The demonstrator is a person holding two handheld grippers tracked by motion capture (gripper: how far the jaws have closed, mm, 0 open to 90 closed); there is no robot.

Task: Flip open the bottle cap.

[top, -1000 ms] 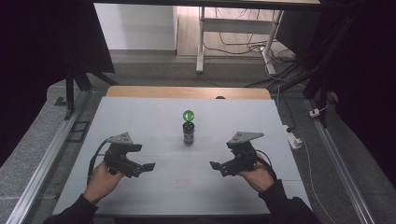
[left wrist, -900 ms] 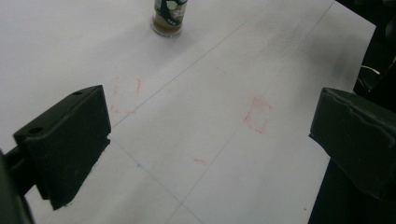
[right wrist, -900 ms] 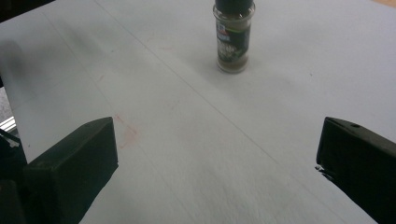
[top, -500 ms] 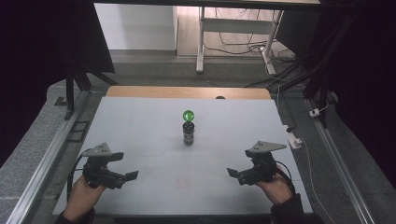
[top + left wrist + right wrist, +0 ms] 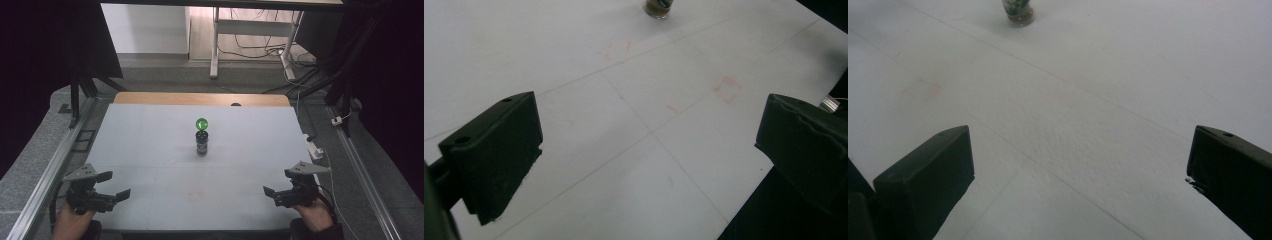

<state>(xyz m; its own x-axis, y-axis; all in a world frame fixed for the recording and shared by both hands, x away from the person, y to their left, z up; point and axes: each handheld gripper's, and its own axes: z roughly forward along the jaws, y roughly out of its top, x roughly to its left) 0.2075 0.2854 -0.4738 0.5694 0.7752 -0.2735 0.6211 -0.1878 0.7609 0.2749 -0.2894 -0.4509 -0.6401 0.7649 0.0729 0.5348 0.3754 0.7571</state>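
Both hands have drawn back toward me; left tool point(image 5: 109, 186) and right tool point(image 5: 273, 194) gape empty. Small dark jar point(image 5: 202, 144) topped by a green glass-like ball point(image 5: 201, 123) looks light, top-heavy, slippery; I'd grip the jar's body.

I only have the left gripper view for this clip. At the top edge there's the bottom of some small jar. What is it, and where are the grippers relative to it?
Observer: In the high view it is a small dark bottle standing upright near the middle of the table, with a green ball resting on its top.
Operator: Is either gripper touching it?
Observer: No. The left gripper sits at the table's near left corner and the right gripper at the near right, both well apart from the bottle.
Operator: Is the right one open too?
Observer: Yes. The right gripper view shows its jaws spread wide with nothing between them, above bare table.
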